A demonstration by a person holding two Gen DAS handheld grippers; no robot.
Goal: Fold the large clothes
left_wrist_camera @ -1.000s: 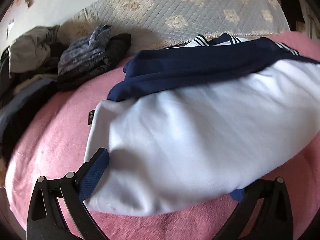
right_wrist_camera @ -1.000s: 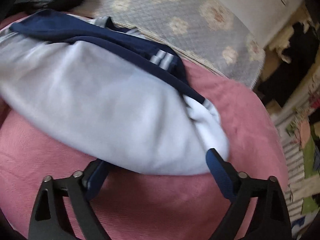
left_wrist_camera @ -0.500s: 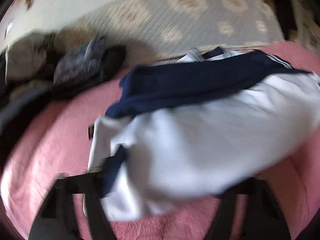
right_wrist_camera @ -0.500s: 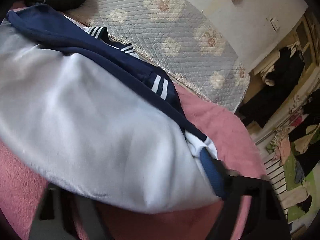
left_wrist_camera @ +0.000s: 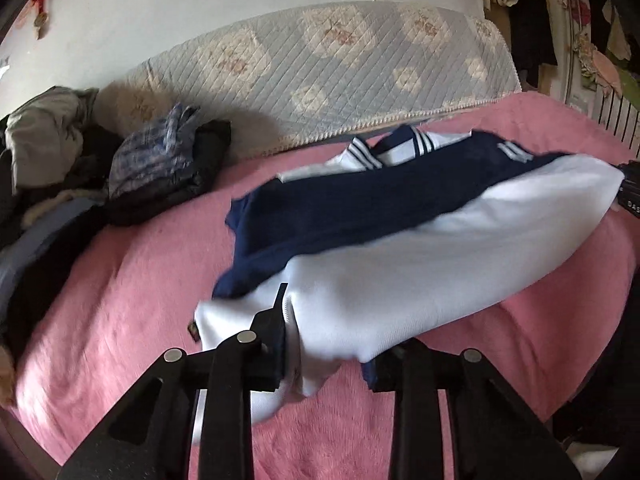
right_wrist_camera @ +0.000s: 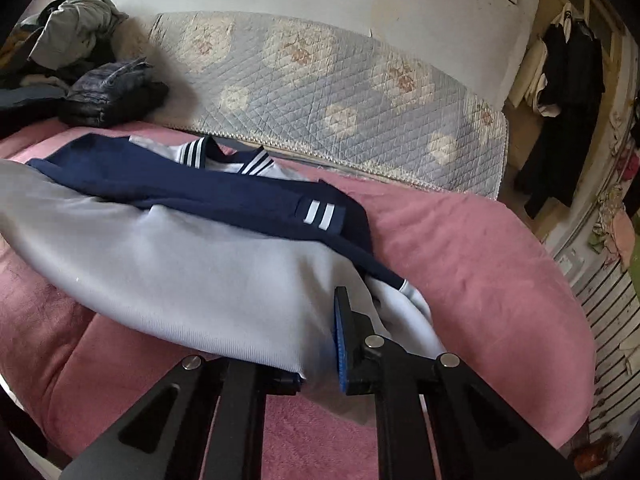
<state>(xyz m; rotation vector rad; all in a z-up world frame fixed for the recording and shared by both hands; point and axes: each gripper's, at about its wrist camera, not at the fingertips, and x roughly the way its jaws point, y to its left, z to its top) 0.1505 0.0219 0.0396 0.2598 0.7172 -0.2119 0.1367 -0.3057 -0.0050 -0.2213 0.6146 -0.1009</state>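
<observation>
**Hem pinched at both corners, fold-over pending**

Left claw [left_wrist_camera: 326,354] is closing on the near-left corner of the white-and-navy garment [left_wrist_camera: 400,264], cloth bunched between its pads. Right claw [right_wrist_camera: 320,352] is closing too, with the near-right corner between its pads. The garment lies across the pink bed [left_wrist_camera: 132,280], near edge raised. Step, as I read it: carry the hem toward the striped collar [right_wrist_camera: 224,158] — both corners need to travel level. The left view alone shows the other claw's black body at the garment's far end; the right view alone shows the sleeve stripes [right_wrist_camera: 318,214] and hanging clothes [right_wrist_camera: 568,92].
</observation>
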